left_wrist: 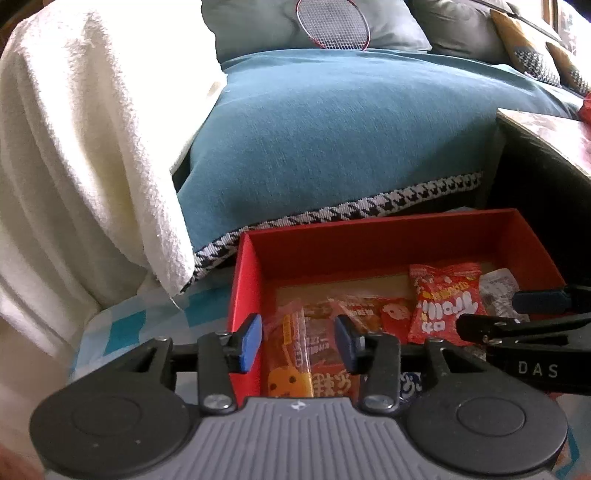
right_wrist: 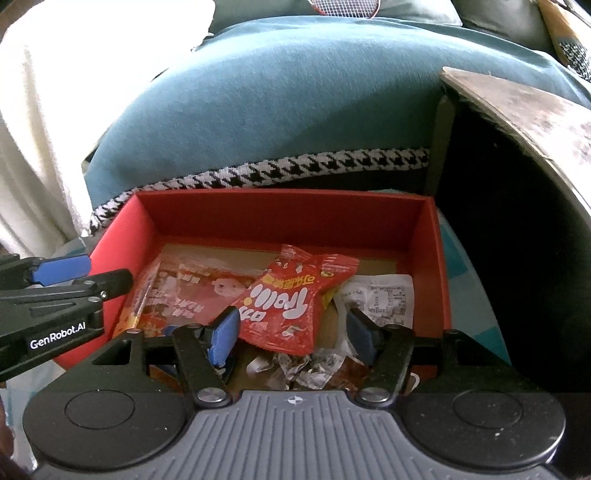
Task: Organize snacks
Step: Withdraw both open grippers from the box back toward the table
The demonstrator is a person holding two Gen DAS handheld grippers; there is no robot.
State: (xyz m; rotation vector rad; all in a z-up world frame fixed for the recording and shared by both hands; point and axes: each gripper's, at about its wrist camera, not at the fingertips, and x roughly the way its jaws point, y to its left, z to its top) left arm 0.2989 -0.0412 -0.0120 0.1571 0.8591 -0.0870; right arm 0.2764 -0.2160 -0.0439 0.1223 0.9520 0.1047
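A red open box (left_wrist: pixel 251 273) (right_wrist: pixel 280 214) holds several snack packets. A red packet with white letters (left_wrist: pixel 445 306) (right_wrist: pixel 295 295) lies on top in the middle. Orange and clear packets (left_wrist: pixel 291 354) (right_wrist: pixel 173 295) lie at the left, a white packet (left_wrist: pixel 498 291) (right_wrist: pixel 384 299) at the right. My left gripper (left_wrist: pixel 299 343) is open over the box's near left corner, empty. My right gripper (right_wrist: pixel 291 332) is open above the red packet's near edge, holding nothing. Each gripper shows at the edge of the other's view (left_wrist: pixel 524 314) (right_wrist: pixel 70 280).
A teal sofa cushion with houndstooth trim (left_wrist: pixel 332 129) rises just behind the box. A white towel (left_wrist: pixel 74 147) hangs at the left. A table edge (left_wrist: pixel 546 133) juts in at the right. A badminton racket (left_wrist: pixel 332 26) rests on the cushions.
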